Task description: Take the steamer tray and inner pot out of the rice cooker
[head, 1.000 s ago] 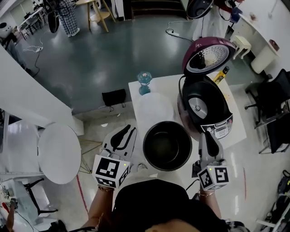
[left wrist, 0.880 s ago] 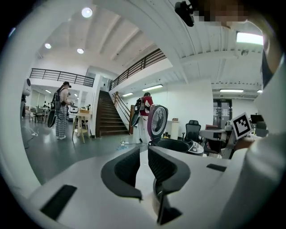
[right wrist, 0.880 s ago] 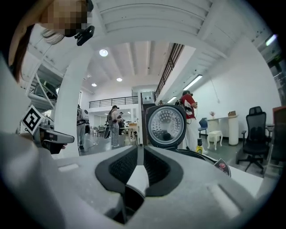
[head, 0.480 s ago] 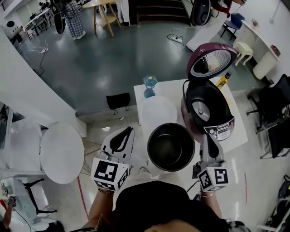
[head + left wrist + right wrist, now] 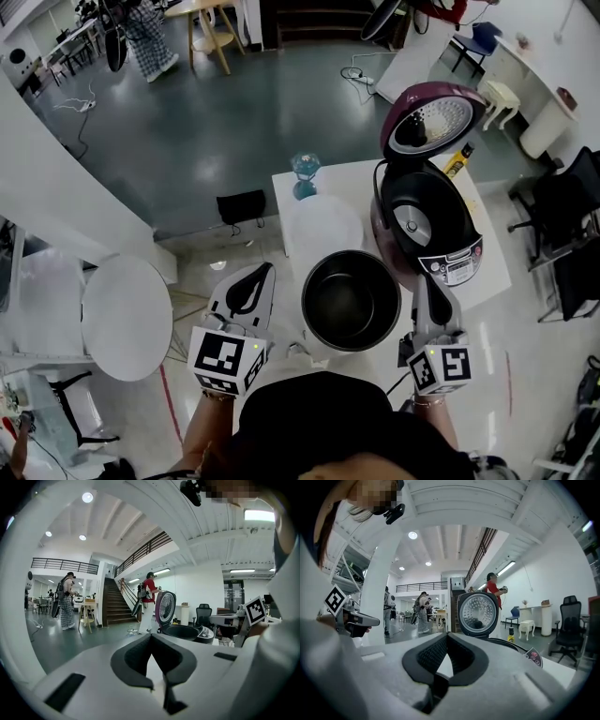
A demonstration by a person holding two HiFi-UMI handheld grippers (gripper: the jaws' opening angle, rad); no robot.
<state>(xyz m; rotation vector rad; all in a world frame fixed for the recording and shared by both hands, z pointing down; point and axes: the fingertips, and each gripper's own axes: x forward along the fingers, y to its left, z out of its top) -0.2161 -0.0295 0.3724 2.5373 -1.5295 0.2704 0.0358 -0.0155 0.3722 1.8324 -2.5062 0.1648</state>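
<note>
Black pads press together on both of my tools. My left gripper (image 5: pixel 154 660) has just been closing and my right gripper (image 5: pixel 443 667) is clenched tight. Neither has anything between its jaws.

Much is masked. In both gripper views my own pale casings fill the lower half and hide the table top. Above them only the raised lid (image 5: pixel 477 613) of the rice cooker (image 5: pixel 427 225) and part of its dark body rise into sight.

In the head view, the dark head and shoulders (image 5: pixel 319 422) of the person carrying me cover the near edge of the white table (image 5: pixel 337 178). The steamer tray (image 5: pixel 322 228) is pale on that white top, so its outline is faint. A small blue thing (image 5: pixel 302 174) at the far edge is too small to name.

The inner pot (image 5: pixel 349 300) stands out of the cooker on the table, between my two grippers. My left one lies to its left, apart from it and out past the table's left edge, over the floor. My right one sits beside the pot on its right, with its tips near the cooker's control panel (image 5: pixel 452 267).

The tray lies flat beyond the pot and left of the open cooker, farther from both sets of jaws than the pot is.
</note>
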